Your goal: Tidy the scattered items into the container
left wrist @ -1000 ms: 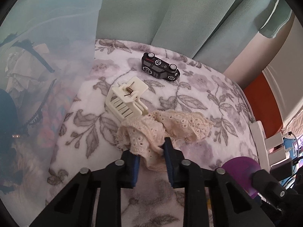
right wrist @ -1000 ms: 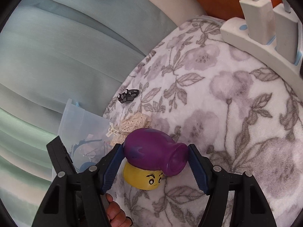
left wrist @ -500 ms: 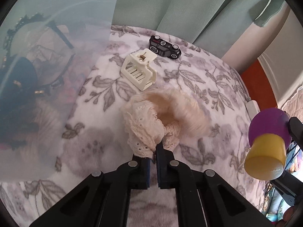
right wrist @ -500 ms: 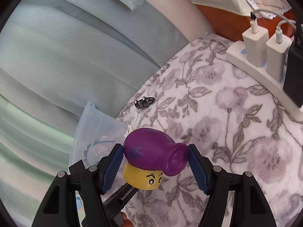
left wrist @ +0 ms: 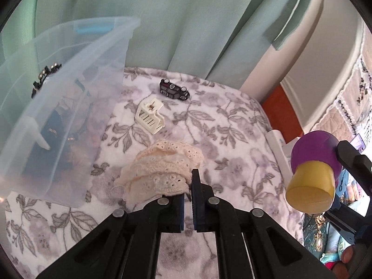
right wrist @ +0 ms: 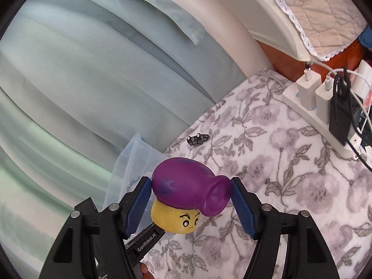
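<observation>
**Both grippers loaded, clear bin at far left**

Far left, left wrist view: clear plastic container (left wrist: 69, 97) sits on the floral blanket (left wrist: 232, 121), its near wall tilted toward the camera. Dark items show through the wall, among them a black beaded band near the rim; the rest is too blurred to name.

Just right of the bin, loose on the blanket: a cream claw hair clip (left wrist: 150, 117), and beyond it a small black toy car (left wrist: 174, 89) lying with wheels up, close to the green curtain (left wrist: 186, 23).

Centre: left gripper (left wrist: 188, 186) has its jaws pressed together on a corner of the cream lace scrunchie (left wrist: 162, 167). The lace bunches up and to the left of the fingertips, clear of the bin wall.

Right: right gripper (right wrist: 190, 193) holds a mushroom toy (right wrist: 188, 195), purple cap above a yellow base with a scowling face. Blue pads press the cap on both sides, jaws spread wide around it. The toy hangs above the blanket.

Far right, right wrist view: a white power strip (right wrist: 311, 116) with chargers plugged in lies along the blanket's edge.
</observation>
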`<state>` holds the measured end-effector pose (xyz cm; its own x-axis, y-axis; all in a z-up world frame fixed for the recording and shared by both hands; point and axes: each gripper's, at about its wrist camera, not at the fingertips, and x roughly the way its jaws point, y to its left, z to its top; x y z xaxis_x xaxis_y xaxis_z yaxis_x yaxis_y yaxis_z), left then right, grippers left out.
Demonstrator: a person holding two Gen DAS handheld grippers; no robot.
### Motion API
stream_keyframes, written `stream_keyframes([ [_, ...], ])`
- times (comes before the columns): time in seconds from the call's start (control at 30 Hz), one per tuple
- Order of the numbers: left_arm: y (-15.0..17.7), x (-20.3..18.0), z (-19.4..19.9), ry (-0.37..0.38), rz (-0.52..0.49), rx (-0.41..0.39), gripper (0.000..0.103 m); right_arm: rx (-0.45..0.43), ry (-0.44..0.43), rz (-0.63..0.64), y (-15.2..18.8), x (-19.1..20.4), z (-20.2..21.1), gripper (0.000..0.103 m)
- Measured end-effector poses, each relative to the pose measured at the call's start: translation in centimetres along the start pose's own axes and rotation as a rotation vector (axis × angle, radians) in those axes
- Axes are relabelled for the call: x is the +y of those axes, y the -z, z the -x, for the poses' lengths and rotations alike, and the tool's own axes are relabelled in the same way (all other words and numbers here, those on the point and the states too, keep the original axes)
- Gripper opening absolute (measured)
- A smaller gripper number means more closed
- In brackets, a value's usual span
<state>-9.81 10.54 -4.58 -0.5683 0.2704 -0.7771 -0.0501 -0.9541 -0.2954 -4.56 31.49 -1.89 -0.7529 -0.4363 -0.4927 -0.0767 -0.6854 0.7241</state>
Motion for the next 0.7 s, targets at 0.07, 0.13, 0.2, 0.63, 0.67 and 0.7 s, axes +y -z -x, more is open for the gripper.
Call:
stream_keyframes([
  [0.07, -0.1, -0.5, 1.0, 0.008, -0.008, -0.016, 0.005, -0.013, -0.006, 0.005, 0.1, 0.3, 0.8, 0.072],
  [0.13, -0.2, -0.9, 2.0, 0.017, -0.024, -0.035, 0.005, -0.027, -0.012, 0.007, 0.1, 0.6, 1.5, 0.072],
  [0.2, -0.3, -1.4, 3.0, 0.024, -0.037, -0.053, 0.005, -0.039, -0.02, 0.012, 0.2, 0.9, 2.1, 0.072],
  [0.63, -1.3, -3.6, 9.9, 0.085, -0.108, -0.191, 0.005, -0.106, -0.069, 0.052, 0.9, 3.0, 5.4, 0.072],
  [0.67, -1.4, -3.7, 10.3, 0.089, -0.113, -0.2, 0.005, -0.111, -0.071, 0.055, 0.9, 3.2, 5.6, 0.072],
  [0.7, -1.4, -3.9, 10.8, 0.094, -0.117, -0.208, 0.005, -0.116, -0.073, 0.056, 0.9, 3.3, 5.8, 0.072],
])
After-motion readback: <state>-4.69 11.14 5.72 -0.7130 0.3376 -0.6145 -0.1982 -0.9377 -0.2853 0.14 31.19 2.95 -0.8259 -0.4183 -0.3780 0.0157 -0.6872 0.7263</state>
